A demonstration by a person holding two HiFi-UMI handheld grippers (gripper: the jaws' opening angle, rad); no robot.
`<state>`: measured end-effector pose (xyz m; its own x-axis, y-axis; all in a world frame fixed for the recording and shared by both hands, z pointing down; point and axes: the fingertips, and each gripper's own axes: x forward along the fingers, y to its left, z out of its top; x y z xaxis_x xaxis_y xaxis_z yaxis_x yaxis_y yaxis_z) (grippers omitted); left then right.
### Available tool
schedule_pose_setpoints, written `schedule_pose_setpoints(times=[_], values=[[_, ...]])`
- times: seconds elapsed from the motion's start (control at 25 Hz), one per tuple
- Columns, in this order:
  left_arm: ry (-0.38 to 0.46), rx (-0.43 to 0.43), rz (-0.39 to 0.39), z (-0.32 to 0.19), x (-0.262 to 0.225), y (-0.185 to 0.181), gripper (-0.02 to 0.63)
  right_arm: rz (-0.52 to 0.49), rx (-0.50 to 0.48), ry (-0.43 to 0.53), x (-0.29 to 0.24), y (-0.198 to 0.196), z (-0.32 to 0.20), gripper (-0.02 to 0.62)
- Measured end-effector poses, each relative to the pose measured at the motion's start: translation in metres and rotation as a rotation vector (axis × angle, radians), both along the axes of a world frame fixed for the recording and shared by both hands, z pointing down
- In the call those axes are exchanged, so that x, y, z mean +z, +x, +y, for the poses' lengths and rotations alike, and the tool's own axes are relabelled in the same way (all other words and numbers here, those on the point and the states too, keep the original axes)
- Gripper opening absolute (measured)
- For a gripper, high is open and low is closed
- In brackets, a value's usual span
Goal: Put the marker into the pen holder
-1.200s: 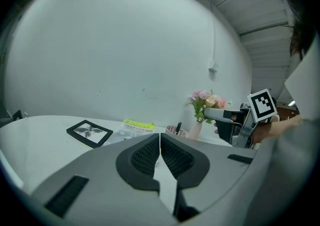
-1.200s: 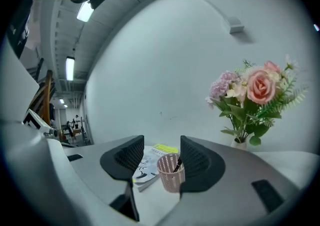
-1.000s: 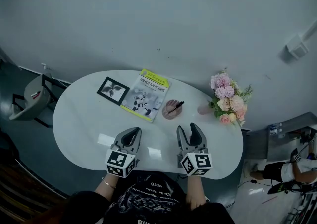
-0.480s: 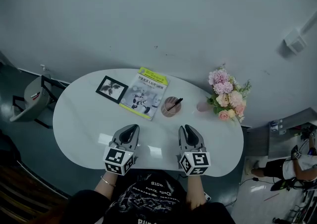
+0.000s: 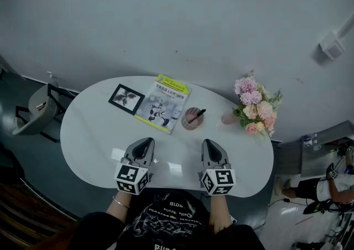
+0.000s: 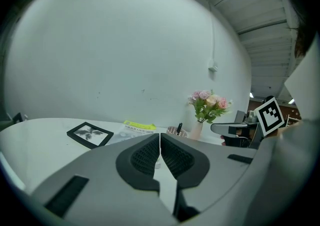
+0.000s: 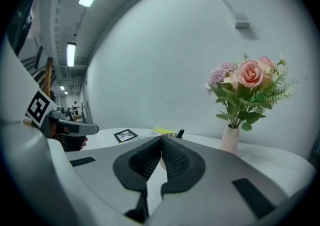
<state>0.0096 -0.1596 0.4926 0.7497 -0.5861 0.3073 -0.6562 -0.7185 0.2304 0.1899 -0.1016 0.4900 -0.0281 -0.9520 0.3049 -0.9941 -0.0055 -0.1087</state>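
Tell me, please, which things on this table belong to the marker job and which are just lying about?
Part of the job:
- marker, already in the holder
- pen holder

Just lying about:
- framed picture
- booklet
- vase of flowers

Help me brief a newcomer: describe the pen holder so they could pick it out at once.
Start at the white oval table and look along its far side. Between the yellow-topped booklet and the vase of pink flowers stands the pen holder. It is the only small round brownish cup there, with a dark marker leaning out of it.
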Motion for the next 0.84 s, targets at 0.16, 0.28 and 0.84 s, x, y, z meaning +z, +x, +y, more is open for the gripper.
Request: schedule_pose_setpoints(times=[0.16,0.28,0.84], values=[[-0.004,-0.012,0.000,-0.002,0.002,-0.001,0.026,0.011,0.000,0.008,-0.001,0.002,-0.003,0.028],[-0.006,-0.015,0.001,-0.001,0.003,0.000,0.026,0.033,-0.008,0.009,-0.001,-0.001,-0.004,0.028],[-0.006,-0.003,-0.033,0.002,0.012,-0.001,0.026,0.054,-0.037,-0.014,0.008,-0.006,-0.007,0.028]])
